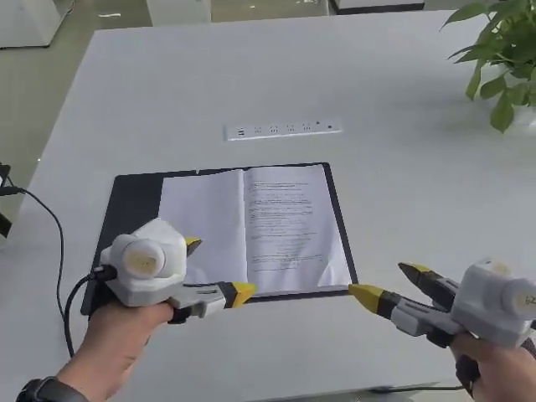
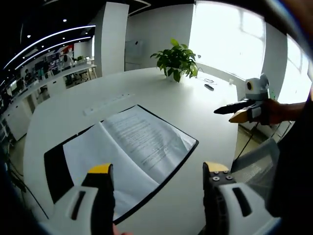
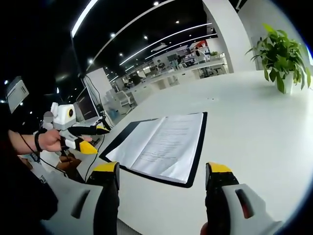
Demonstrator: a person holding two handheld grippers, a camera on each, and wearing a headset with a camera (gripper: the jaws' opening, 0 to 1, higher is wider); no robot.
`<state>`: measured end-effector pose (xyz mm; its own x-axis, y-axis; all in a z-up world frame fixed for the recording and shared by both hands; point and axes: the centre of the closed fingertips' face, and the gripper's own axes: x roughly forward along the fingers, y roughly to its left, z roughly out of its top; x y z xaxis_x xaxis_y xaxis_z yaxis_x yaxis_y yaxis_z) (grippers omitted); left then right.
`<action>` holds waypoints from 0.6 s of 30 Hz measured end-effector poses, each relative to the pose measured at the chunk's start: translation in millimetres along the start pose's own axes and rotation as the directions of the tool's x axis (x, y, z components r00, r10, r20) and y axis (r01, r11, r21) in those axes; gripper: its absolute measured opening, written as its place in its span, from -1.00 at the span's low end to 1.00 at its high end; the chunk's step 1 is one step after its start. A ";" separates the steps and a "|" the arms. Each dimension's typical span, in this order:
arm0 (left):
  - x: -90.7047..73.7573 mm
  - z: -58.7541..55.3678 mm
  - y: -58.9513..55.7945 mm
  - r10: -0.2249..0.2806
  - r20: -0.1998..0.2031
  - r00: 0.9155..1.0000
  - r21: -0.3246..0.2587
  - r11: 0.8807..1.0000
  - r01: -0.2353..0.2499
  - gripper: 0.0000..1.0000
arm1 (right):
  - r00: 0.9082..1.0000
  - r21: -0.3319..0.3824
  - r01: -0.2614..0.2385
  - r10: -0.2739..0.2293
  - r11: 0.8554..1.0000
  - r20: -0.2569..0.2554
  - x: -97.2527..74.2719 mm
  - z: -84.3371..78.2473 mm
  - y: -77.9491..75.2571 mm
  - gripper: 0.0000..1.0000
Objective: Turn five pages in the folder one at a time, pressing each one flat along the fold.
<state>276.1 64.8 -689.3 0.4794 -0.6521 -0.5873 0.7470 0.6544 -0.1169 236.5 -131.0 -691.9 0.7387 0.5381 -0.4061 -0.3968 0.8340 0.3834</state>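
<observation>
The folder (image 1: pixel 134 209) lies open and flat on the white table (image 1: pixel 209 75), in the middle of the head view. Its black cover shows as a wide band at 9 o'clock of the paper. The left page (image 1: pixel 205 226) is blank, and the right page (image 1: pixel 289 226) carries printed lines.

The left gripper (image 1: pixel 218 268) is at 7 o'clock from the folder's middle, held in a hand (image 1: pixel 117 335). Its two yellow-tipped jaws stand wide apart and hold nothing. One tip is over the lower part of the blank page and the other is at the folder's bottom edge, close to the fold. I cannot tell if either tip touches the paper. A black cable (image 1: pixel 59 243) runs from this gripper toward 9 o'clock.

The right gripper (image 1: pixel 390 282) is at 4 o'clock from the folder. Its jaws are also spread, and empty. The nearer tip points at the folder's lower right corner, just beside it but apart from it.

In the left gripper view, the right gripper is seen at 2 o'clock, above the table. In the right gripper view, the left gripper is at 9 o'clock.

A white power strip (image 1: pixel 283 129) lies at 12 o'clock from the folder, near it. A green plant (image 1: pixel 502 59) stands well apart at 2 o'clock.
</observation>
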 end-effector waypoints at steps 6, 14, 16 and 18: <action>23.2 13.2 -14.3 -0.043 -0.007 0.999 0.027 0.999 0.043 0.46 | 1.000 0.019 -0.006 0.006 1.000 0.020 -1.8 4.8 -7.0 0.41; 58.5 21.7 -26.6 -0.099 -0.041 0.994 0.063 0.993 0.101 0.45 | 1.000 0.015 -0.012 0.012 1.000 0.001 -0.5 -1.8 -7.6 0.43; 69.0 23.3 -29.3 -0.111 -0.051 0.992 0.074 0.991 0.115 0.46 | 1.000 0.012 -0.013 0.014 1.000 -0.010 0.1 -5.9 -7.5 0.42; 80.2 24.8 -31.6 -0.120 -0.056 0.991 0.080 0.989 0.124 0.45 | 1.000 0.012 -0.016 0.016 1.000 -0.021 0.0 -9.6 -7.0 0.42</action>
<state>302.4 -17.7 -712.9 0.3602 -0.7033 -0.6128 0.8350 0.5360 -0.1245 234.0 -135.7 -702.6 0.7204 0.5541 -0.4170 -0.4020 0.8236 0.4000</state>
